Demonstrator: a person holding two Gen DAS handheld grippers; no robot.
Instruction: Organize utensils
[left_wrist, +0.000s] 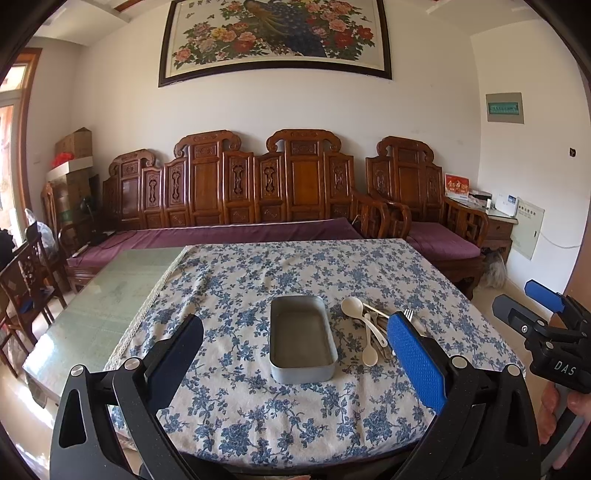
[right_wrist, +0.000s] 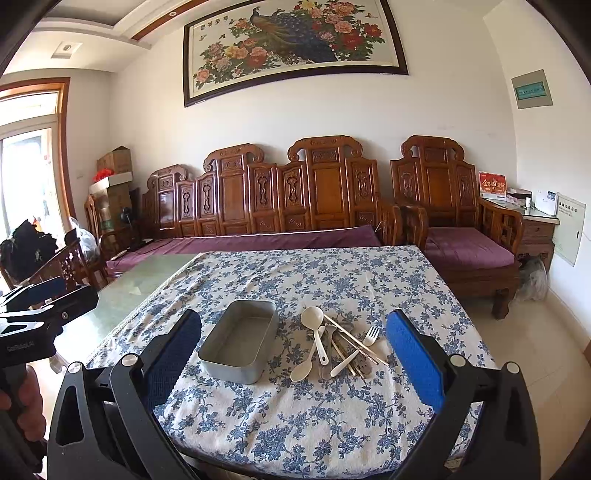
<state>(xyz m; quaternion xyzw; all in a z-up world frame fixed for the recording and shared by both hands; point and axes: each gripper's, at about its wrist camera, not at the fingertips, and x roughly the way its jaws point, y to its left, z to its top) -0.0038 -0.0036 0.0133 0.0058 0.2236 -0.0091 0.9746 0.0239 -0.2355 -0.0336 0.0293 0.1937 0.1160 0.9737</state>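
Both of your grippers have their jaws spread wide with nothing between the pads — the left gripper (left_wrist: 295, 354) and the right gripper (right_wrist: 293, 350) each hang above the near edge of the table, holding nothing.

Between your left jaws, a little toward the blue right pad, sits the grey metal tin (left_wrist: 302, 339), rectangular, lying flat on the blue-flowered tablecloth (left_wrist: 258, 417). Just beyond the tip of that right pad, and partly hidden by it, lies the pile of utensils (left_wrist: 369, 328), just beside the tin on its right.

Seen from your right wrist, the same tin (right_wrist: 240, 339) sits nearer the dark left pad, while the utensils (right_wrist: 341, 343) lie between the jaws, closer to the blue right pad. In that heap you can make out a white ladle-like spoon (right_wrist: 312, 317) at the far end, two smaller white spoons (right_wrist: 301, 373) with bowls toward you, a metal fork (right_wrist: 371, 334) with tines pointing away, and thin chopsticks (right_wrist: 354, 343) crossing the pile — the pieces beneath are too tangled to tell apart.

Outside your right jaws to the left, your other gripper shows with a hand (right_wrist: 22, 402) on its handle; your right hand (left_wrist: 554, 413) shows likewise at the left view's right edge.
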